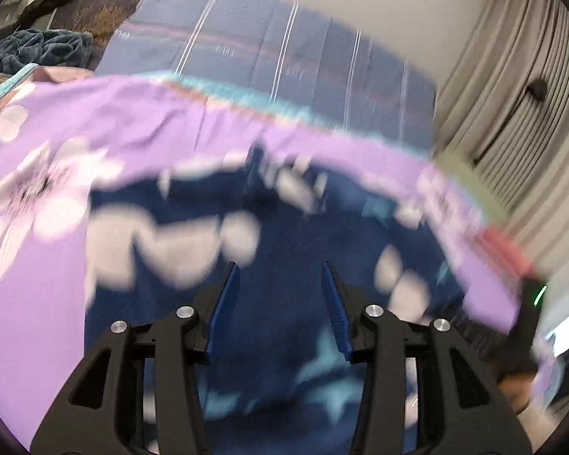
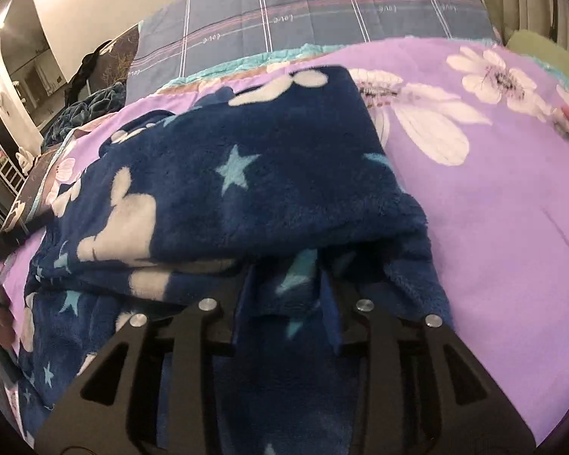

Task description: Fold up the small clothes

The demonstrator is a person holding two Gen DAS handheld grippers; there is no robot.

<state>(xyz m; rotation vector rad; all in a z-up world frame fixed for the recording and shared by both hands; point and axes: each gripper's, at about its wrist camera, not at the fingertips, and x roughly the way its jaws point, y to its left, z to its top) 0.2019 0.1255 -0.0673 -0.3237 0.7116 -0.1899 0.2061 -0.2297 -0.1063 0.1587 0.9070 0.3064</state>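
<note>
Your right gripper (image 2: 284,295) is clamped on a bunched fold of the navy fleece garment (image 2: 223,174), the one printed with pale stars and white shapes, which lies partly folded on the lilac floral bedspread (image 2: 512,227). Your left gripper (image 1: 280,284) stands with its jaws apart over the same fleece, holding nothing; its view is badly smeared, so exactly where it sits over the cloth is hard to judge.

Here is what could go wrong, as I read it:

- The fleece is thick and the right grip bites a clump of several layers. If you pull now, you may drag the whole pile instead of 1 edge, and the flat top fold could slide or open.
- The pinch looks shallow at the cloth's edge. A quick tug could let the plush slip out of the jaws.
- If you close the left gripper without a clear view, it may catch the bedspread along with the fleece, and lifting would then ruck up the bedding under the garment.
- The soft bed gives under pressure, so pressing down to crease the fold may shift it instead.

The count:

- 1 navy fleece garment, on the bed.
- 2 grippers: 1 gripping cloth, 1 spread and free.
- 1 lilac bedspread and 1 blue striped pillow (image 2: 322,7) behind it.
- 1 crumpled teal cloth (image 1: 38,51) at the far left of the bed.
</note>
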